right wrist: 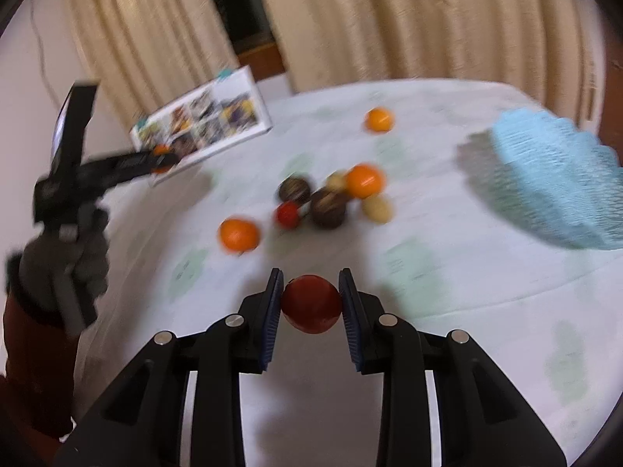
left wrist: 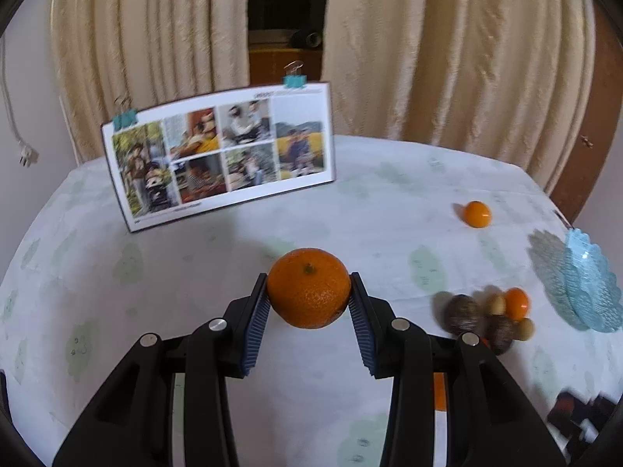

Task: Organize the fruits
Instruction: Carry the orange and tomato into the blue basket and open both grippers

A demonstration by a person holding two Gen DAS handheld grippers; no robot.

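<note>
— Fruit in both grippers, then? How do they stand?

— Yes. The left gripper (left wrist: 309, 292) is clamped on a big orange (left wrist: 308, 288), one ribbed pad against each side, held clear above the tablecloth (left wrist: 194, 272). The right gripper (right wrist: 310, 299) is closed on a red fruit (right wrist: 310, 303), perhaps a tomato; that view is blurred, so I can't name it for certain.

— And the rest of the fruit?

— Loose on the table. There is a cluster near the middle: two dark brown round fruits (right wrist: 311, 198), a small orange one (right wrist: 364, 181), a couple of pale yellowish ones (right wrist: 377, 208) and a small red one (right wrist: 287, 214), all touching or just beside one another. Another orange (right wrist: 238, 234) lies a bit nearer the left side, and a lone small orange one (right wrist: 379, 119) sits well apart toward the far edge.

— Where should it all go?

— My guess is the light blue scalloped dish (right wrist: 553, 179) at the right of the table. As far as I can see nothing lies in it, though only part of its inside shows.

— So how far along is the job?

— Early, I'd judge. Two pieces are picked up but not set down anywhere, and the rest are untouched. The photo board (left wrist: 222, 155) propped at the back with clips seems to play no part.
</note>
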